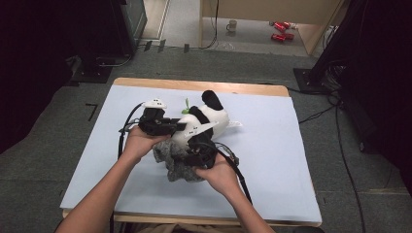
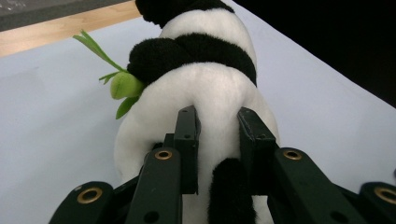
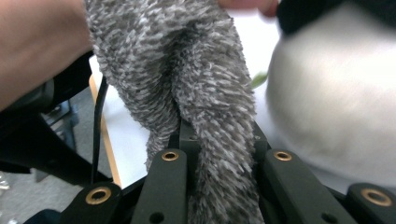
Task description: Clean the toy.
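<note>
- Black-and-white plush panda toy (image 1: pixel 206 119) lies centre of the high view on the light-blue-covered counter (image 1: pixel 272 160), small green plush leaf sprig (image 2: pixel 119 84) at its side.
- Left tongs (image 1: pixel 180 127), centre-left in high view, are clamped on panda's white body w/ plush bulging between the jaws; black limb sits low between them in left gripper view.
- Grey fuzzy knit cloth (image 1: pixel 177 162) is bunched just below panda, touching it, lower centre of high view.
- Right tongs (image 1: pixel 195 151) are clamped on a fold of that cloth (image 3: pixel 205 107); cloth rises from the jaws twd top of right gripper view, panda's white body at right.
- Both hands close together, mid-frame.
</note>
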`<state>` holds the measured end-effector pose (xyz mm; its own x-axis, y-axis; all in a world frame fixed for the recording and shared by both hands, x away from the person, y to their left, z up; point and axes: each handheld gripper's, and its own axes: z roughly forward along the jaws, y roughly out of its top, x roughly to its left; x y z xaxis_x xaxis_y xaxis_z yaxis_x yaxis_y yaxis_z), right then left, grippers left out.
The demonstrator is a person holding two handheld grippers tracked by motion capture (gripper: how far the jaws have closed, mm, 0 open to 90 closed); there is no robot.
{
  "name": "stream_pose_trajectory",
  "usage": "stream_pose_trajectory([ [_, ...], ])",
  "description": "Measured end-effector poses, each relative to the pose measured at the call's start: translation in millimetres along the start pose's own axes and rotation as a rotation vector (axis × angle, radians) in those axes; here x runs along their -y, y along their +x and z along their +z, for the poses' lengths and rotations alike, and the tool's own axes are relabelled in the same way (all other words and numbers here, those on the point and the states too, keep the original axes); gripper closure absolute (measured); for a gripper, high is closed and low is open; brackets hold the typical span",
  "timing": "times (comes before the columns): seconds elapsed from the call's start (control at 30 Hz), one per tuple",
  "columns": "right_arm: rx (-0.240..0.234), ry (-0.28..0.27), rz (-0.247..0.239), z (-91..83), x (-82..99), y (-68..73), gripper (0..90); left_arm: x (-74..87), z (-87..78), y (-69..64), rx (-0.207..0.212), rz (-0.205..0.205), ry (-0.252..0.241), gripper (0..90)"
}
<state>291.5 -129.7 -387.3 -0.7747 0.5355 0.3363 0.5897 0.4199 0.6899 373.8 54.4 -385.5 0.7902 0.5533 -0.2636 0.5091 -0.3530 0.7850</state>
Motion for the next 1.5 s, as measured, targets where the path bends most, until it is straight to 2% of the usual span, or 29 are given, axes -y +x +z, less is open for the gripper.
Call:
stream_pose_trajectory([
  [0.07, 0.024, 0.017, 0.008, 4.5, -2.6, -5.0, 77.6, 0.2, 0.2, -0.3, 0.001, -0.001, 0.001, 72.5],
  [0.2, 0.058, 0.056, 0.052, 22.4, 2.3, -19.3, 77.7, 0.5, 1.0, -1.6, -0.006, 0.01, 0.009, 72.5],
  [0.33, 0.04, 0.046, 0.088, 32.3, 12.3, -27.6, 77.9, 2.9, 1.4, -1.4, -0.016, 0.02, 0.025, 72.3],
  [0.67, 0.071, 0.087, 0.056, 38.8, 25.0, -33.6, 77.8, 7.2, 1.0, 3.4, -0.022, 0.0, 0.009, 71.4],
  [0.83, 0.089, 0.128, 0.033, 36.8, 27.3, -36.0, 77.7, 9.0, -1.3, 5.0, -0.038, 0.012, 0.014, 70.1],
  [0.9, 0.086, 0.143, 0.038, 35.1, 28.2, -38.5, 77.6, 9.9, -2.3, 5.5, -0.038, 0.01, 0.013, 69.1],
  [0.97, 0.087, 0.154, 0.036, 34.1, 28.6, -39.4, 77.6, 10.7, -3.5, 5.3, -0.042, 0.024, 0.013, 67.8],
  [1.03, 0.102, 0.176, 0.024, 30.9, 29.8, -40.5, 77.6, 11.8, -4.0, 4.7, -0.037, 0.046, 0.006, 63.4],
  [1.17, 0.11, 0.195, 0.02, 21.9, 33.3, -43.4, 77.5, 12.6, -4.1, 3.9, -0.037, 0.081, 0.002, 47.9],
  [1.2, 0.113, 0.196, 0.018, 19.3, 34.6, -43.9, 77.5, 12.6, -3.3, 4.0, -0.035, 0.072, 0.003, 44.1],
  [1.27, 0.11, 0.198, 0.024, 16.6, 35.6, -44.9, 77.5, 12.5, 1.9, 5.1, -0.004, 0.041, 0.031, 31.9],
  [1.33, 0.111, 0.2, 0.025, 14.4, 36.6, -45.1, 77.4, 12.9, 8.1, 2.7, -0.006, 0.04, 0.062, 17.6],
  [1.37, 0.113, 0.199, 0.023, 13.6, 37.0, -45.4, 77.4, 13.7, 11.8, 1.1, -0.005, 0.036, 0.074, 14.0],
  [1.43, 0.099, 0.194, 0.034, 12.9, 37.1, -46.4, 77.4, 17.6, 20.2, -1.5, -0.009, 0.074, 0.1, 11.1],
  [1.5, 0.089, 0.204, 0.04, 13.2, 36.9, -47.2, 77.3, 19.6, 22.6, -1.0, -0.003, 0.071, 0.1, 13.2],
])
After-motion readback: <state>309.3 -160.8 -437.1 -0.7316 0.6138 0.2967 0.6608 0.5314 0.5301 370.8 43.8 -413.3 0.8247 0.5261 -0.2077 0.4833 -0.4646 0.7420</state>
